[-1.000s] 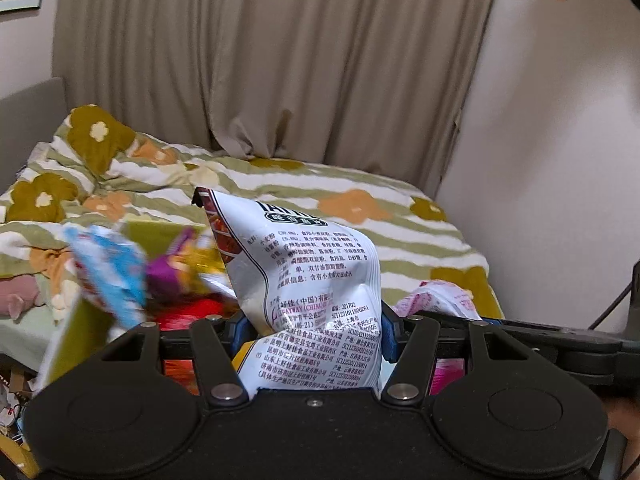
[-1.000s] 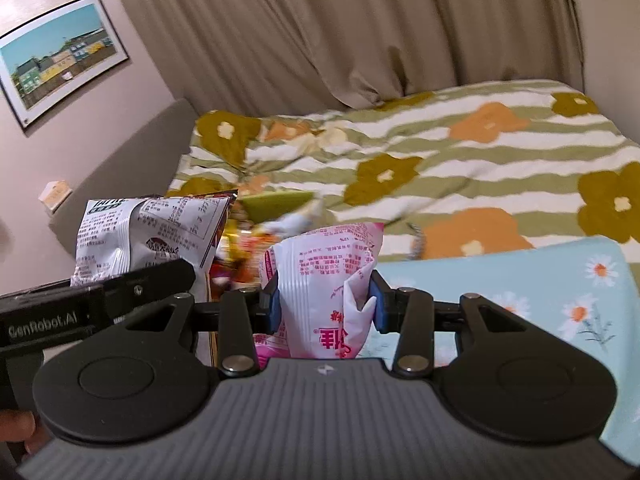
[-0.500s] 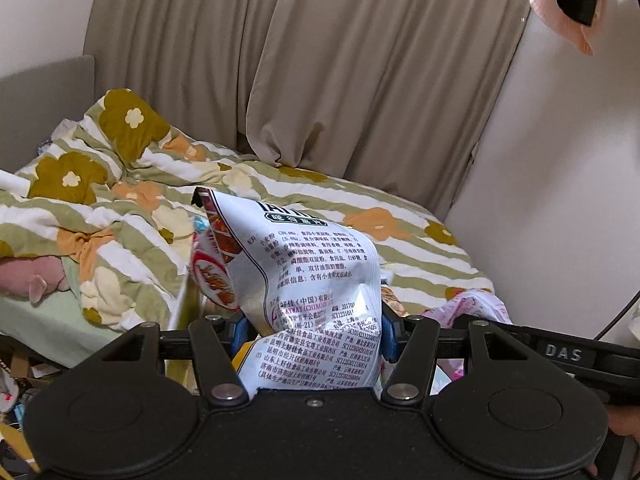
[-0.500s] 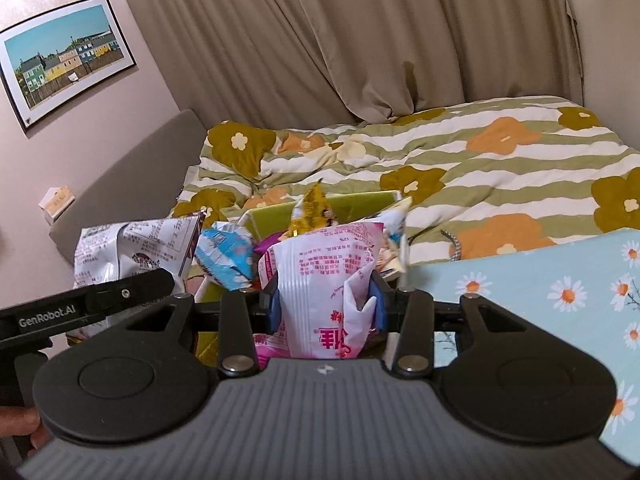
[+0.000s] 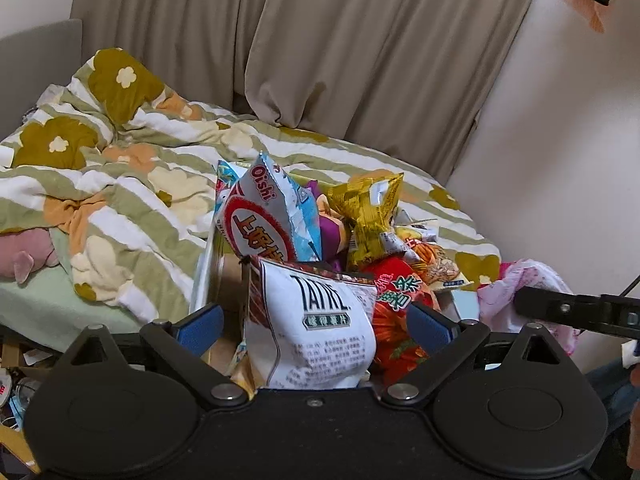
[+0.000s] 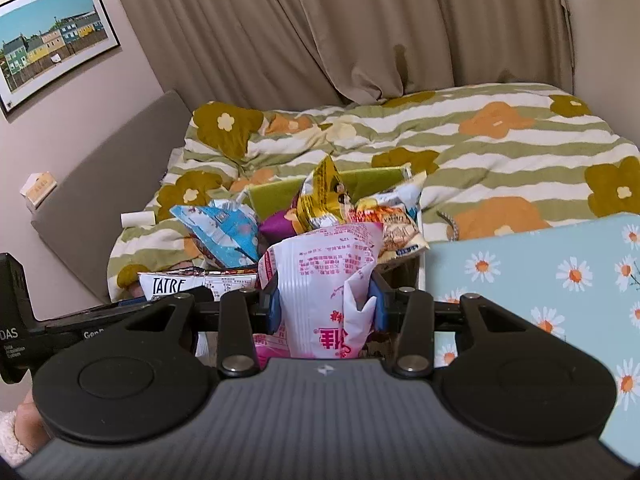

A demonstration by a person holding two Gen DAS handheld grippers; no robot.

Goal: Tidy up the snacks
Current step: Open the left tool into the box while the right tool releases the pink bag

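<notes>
My left gripper (image 5: 316,326) is open, its blue pads wide apart on either side of a white TATRE snack bag (image 5: 320,328) that stands in a box (image 5: 204,276) packed with snack bags. An Oishi bag (image 5: 264,220), a gold bag (image 5: 370,208) and a red bag (image 5: 400,304) stick up behind it. My right gripper (image 6: 326,306) is shut on a pink-and-white snack bag (image 6: 324,280), held just in front of the same green-walled box (image 6: 272,200). The TATRE bag (image 6: 180,284) shows at its left.
The box rests at the edge of a bed with a green, white and orange flowered duvet (image 6: 500,152). A light blue daisy-print surface (image 6: 540,280) lies to the right. Beige curtains (image 5: 360,48) and a wall (image 5: 560,160) stand behind. Clutter lies on the floor (image 5: 16,380) at left.
My left gripper has opened and let go of the TATRE bag, which now stands in the box. Both grippers have come closer to the box. The right one still grips the pink bag.
</notes>
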